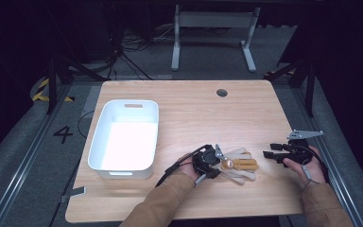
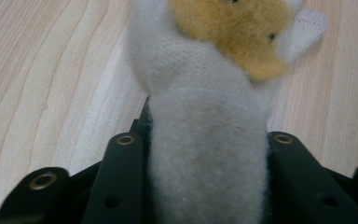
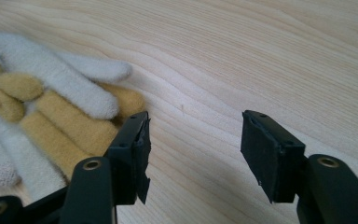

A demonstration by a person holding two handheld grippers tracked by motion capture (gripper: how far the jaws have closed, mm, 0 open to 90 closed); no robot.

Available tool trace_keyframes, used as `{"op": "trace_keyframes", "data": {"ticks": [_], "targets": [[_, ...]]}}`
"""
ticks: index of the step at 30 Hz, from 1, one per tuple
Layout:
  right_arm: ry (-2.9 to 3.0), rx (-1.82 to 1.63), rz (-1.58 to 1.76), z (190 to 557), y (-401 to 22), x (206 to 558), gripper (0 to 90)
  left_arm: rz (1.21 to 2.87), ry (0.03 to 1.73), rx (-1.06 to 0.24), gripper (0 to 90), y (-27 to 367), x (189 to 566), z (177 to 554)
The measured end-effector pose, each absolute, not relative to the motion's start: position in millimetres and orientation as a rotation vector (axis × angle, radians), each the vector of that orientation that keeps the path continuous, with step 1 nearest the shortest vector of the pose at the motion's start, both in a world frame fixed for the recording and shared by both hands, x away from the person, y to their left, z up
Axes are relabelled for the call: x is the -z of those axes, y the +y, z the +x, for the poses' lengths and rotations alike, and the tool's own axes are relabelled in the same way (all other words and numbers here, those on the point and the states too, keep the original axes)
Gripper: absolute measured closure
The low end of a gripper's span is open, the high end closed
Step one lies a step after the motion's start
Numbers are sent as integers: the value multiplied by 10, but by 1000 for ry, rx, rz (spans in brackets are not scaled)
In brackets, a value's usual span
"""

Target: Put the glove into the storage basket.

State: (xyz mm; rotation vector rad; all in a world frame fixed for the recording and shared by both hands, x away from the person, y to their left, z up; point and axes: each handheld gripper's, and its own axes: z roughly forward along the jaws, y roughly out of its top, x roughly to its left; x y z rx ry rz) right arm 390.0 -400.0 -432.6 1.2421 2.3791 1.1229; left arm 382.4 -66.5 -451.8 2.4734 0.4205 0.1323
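Left tool (image 2: pixel 205 186) around white glove's cuff (image 2: pixel 207 154)

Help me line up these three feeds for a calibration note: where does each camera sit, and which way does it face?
High view: above the person's side, looking forward and down on the table, white tub and gloves; both forearms, left gripper and right gripper enter from below.
Left gripper view: rides the left gripper, looking along its jaws, closed on a white glove.
Right gripper view: rides the right gripper, looking along its open jaws at bare wood, gloves at left.
Shared: all three show the gloves.
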Motion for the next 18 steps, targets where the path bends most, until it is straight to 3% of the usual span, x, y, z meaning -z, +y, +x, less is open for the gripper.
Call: {"op": "trace_keyframes", "data": {"ticks": [18], "targets": [[2347,-1146,1267,3911,-4073,4313,434,2415,502,-65,691,-606,4435,3840]]}}
